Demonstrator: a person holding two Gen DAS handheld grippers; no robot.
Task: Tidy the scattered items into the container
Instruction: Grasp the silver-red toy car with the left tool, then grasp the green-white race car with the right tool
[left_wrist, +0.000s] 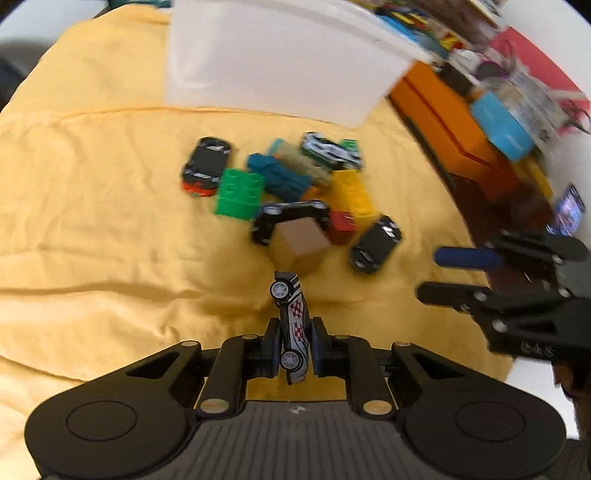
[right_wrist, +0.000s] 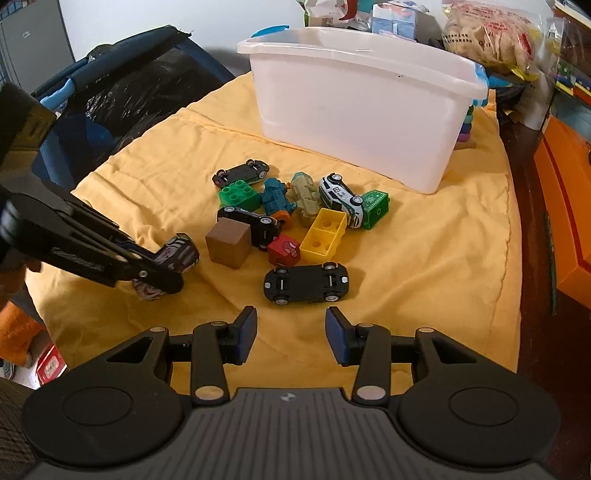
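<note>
Our left gripper (left_wrist: 294, 345) has its fingers clamped on a silver toy car (left_wrist: 291, 332) with a red-checked side, gripped on edge just above the yellow cloth (left_wrist: 92, 221), near and left of the toy pile. Our right gripper (right_wrist: 291, 338) hovers with its fingers apart and nothing between them, just near of an overturned black car (right_wrist: 306, 283). Beyond it lie a brown cube (right_wrist: 228, 242), a red cube (right_wrist: 283, 251), a yellow brick (right_wrist: 324, 232) and a green brick (right_wrist: 239, 195). The white container (right_wrist: 354, 110) stands at the far side of the cloth, behind the pile.
</note>
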